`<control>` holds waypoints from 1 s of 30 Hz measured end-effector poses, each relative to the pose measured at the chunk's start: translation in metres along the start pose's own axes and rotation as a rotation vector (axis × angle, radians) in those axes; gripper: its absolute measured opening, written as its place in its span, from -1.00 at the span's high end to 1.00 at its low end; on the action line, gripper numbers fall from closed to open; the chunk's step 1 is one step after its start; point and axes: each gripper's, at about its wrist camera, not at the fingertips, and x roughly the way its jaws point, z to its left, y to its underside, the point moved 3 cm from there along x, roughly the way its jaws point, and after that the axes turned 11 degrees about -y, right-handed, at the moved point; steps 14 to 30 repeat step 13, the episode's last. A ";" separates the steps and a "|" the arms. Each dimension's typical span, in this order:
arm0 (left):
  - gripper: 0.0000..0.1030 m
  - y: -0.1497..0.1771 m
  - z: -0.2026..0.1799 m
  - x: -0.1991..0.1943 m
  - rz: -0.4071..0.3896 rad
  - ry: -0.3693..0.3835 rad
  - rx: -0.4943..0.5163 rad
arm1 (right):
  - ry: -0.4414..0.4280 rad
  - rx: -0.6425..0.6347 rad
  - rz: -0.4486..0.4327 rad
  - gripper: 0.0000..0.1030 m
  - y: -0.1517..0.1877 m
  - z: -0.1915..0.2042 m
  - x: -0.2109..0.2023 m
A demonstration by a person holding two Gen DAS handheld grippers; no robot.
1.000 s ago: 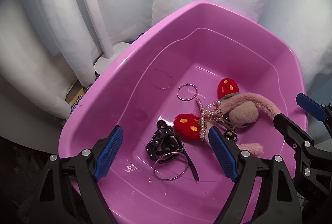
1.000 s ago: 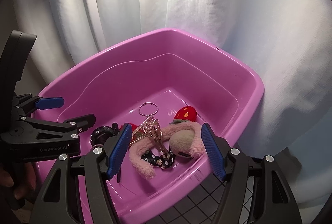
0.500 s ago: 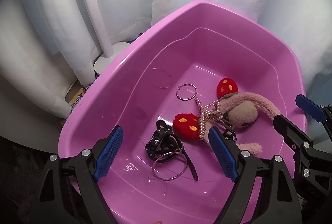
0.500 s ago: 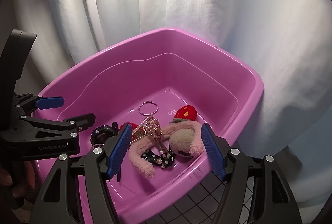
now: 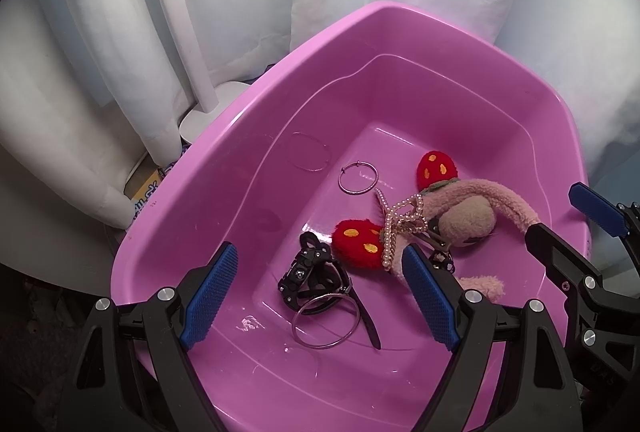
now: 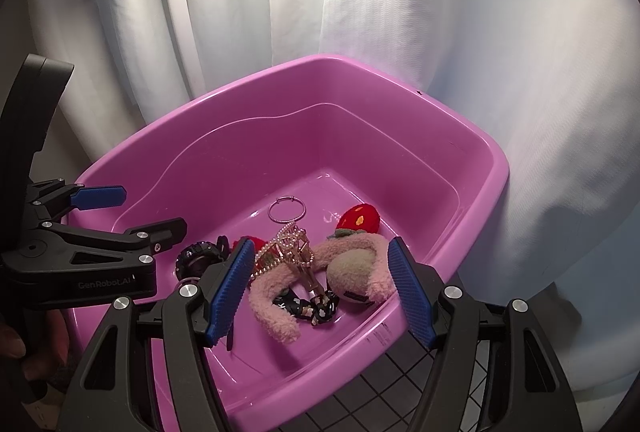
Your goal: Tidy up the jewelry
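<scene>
White curtains back a pink tub (image 5: 256, 136) holding the jewelry. From left: black watch (image 5: 306, 274) touching a large silver hoop (image 5: 325, 320), small hoop (image 5: 357, 180), pearl chain (image 5: 402, 222) draped on a plush headband (image 5: 472, 216). Left gripper (image 5: 316, 304) and right gripper (image 6: 320, 288) hover with fingers spread, empty. Lifting the pearls straight up would probably avoid snagging plush.

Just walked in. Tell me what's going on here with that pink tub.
A person holds a gripper in each hand over the pink tub. Both the left gripper and the right gripper are open and empty. In the tub lie a pearl necklace draped over a fuzzy pink headband with red strawberries, a black watch, a large silver hoop and a smaller hoop. Nothing has been picked up yet.
</scene>
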 end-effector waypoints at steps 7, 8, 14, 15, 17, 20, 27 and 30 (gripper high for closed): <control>-0.61 0.000 0.001 0.000 0.007 -0.003 -0.005 | 0.002 0.003 -0.001 -0.28 0.000 0.001 0.000; -0.61 0.000 0.002 0.001 0.009 0.002 -0.008 | 0.002 0.003 0.000 -0.28 0.000 0.001 0.000; -0.61 0.001 0.005 0.000 0.011 0.009 -0.021 | 0.002 0.004 0.001 -0.28 0.001 0.002 0.000; -0.61 0.001 0.005 0.000 0.011 0.009 -0.021 | 0.002 0.004 0.001 -0.28 0.001 0.002 0.000; -0.61 0.001 0.005 0.000 0.011 0.009 -0.021 | 0.002 0.004 0.001 -0.28 0.001 0.002 0.000; -0.61 0.001 0.005 0.000 0.011 0.009 -0.021 | 0.002 0.004 0.001 -0.28 0.001 0.002 0.000; -0.61 0.001 0.005 0.000 0.011 0.009 -0.021 | 0.002 0.004 0.001 -0.28 0.001 0.002 0.000; -0.61 0.001 0.005 0.000 0.011 0.009 -0.021 | 0.002 0.004 0.001 -0.28 0.001 0.002 0.000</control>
